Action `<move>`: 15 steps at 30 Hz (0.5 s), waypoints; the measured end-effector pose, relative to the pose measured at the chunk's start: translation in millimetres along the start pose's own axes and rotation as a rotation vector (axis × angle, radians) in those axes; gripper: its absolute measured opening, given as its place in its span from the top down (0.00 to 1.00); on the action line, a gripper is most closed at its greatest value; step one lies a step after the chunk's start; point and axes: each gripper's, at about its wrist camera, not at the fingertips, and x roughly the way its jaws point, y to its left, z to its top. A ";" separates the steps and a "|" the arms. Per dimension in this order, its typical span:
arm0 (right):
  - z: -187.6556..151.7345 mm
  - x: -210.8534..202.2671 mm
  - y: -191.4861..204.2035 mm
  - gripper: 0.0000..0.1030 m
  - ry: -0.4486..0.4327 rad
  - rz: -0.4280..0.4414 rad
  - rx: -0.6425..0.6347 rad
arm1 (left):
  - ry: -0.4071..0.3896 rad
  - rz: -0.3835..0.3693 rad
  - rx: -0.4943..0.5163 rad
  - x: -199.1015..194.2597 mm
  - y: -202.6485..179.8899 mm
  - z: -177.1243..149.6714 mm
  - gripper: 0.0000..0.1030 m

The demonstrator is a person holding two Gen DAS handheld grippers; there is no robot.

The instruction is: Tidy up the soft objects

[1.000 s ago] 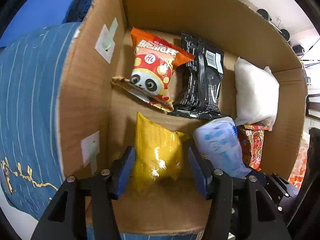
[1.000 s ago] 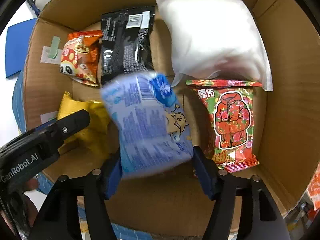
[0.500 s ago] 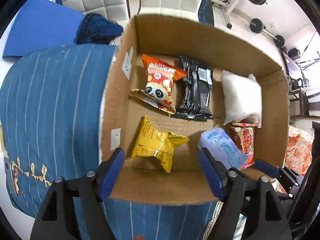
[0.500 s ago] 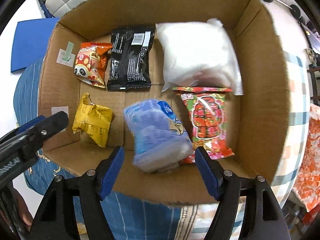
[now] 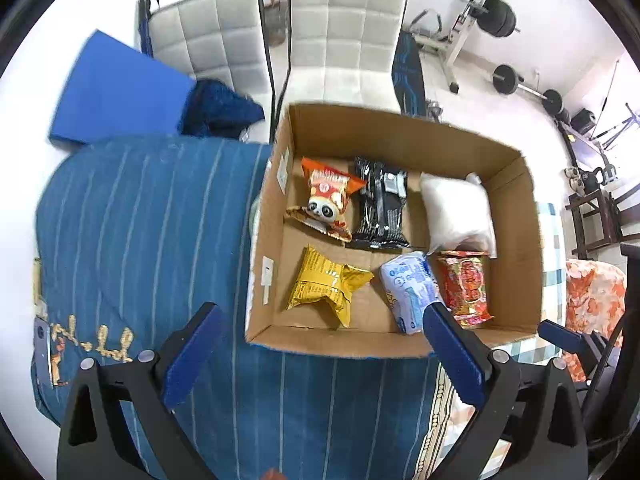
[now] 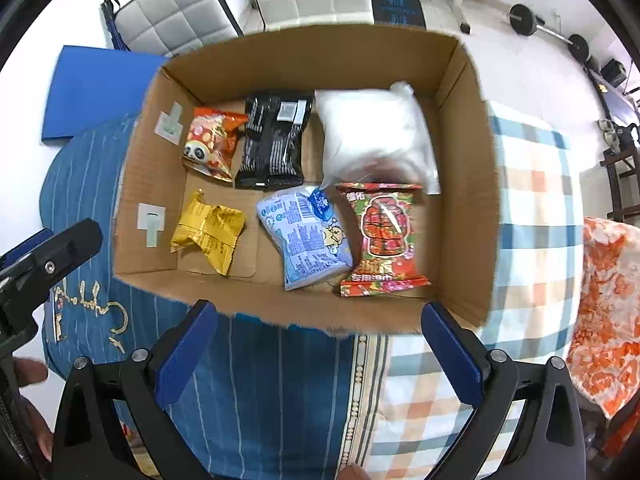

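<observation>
An open cardboard box (image 5: 400, 344) (image 6: 468, 184) stands on a blue striped cloth. Inside lie a panda snack bag (image 5: 328, 200) (image 6: 210, 144), a black packet (image 5: 380, 208) (image 6: 274, 146), a white pillow pack (image 5: 456, 208) (image 6: 372, 132), a yellow bag (image 5: 328, 284) (image 6: 208, 232), a light blue pack (image 5: 410, 290) (image 6: 306, 236) and a red packet (image 5: 466, 284) (image 6: 384, 236). My left gripper (image 5: 320, 356) is open and empty, above the box's near wall. My right gripper (image 6: 316, 354) is open and empty, also before the near wall.
Two white quilted chairs (image 5: 340, 36) and a blue mat (image 5: 116, 96) stand behind the box. A checked cloth (image 6: 532, 216) lies to the right, and an orange patterned cloth (image 6: 604, 320) further right. Gym weights (image 5: 504, 76) are on the floor behind.
Both grippers let go of their packs, the yellow bag and the light blue pack, which now lie in the box. Both grippers opened wide and pulled back up and out of the box.
</observation>
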 end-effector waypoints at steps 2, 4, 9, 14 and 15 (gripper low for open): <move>-7.2 -16.5 -0.5 0.00 -0.028 0.002 0.005 | -0.040 0.004 0.007 -19.3 -1.2 -7.1 0.00; -16.6 -35.2 0.0 0.00 -0.059 0.009 0.003 | -0.085 -0.003 0.014 -43.3 -3.6 -16.8 0.00; -46.3 -87.1 0.0 0.00 -0.145 0.029 0.018 | -0.165 0.010 0.033 -95.6 -9.4 -41.2 0.00; -83.4 -137.6 -1.8 0.00 -0.227 0.026 0.031 | -0.237 -0.011 0.034 -145.9 -11.7 -68.4 0.00; -90.8 -146.5 -2.1 0.00 -0.241 0.025 0.032 | -0.243 -0.009 0.032 -151.5 -12.1 -72.3 0.00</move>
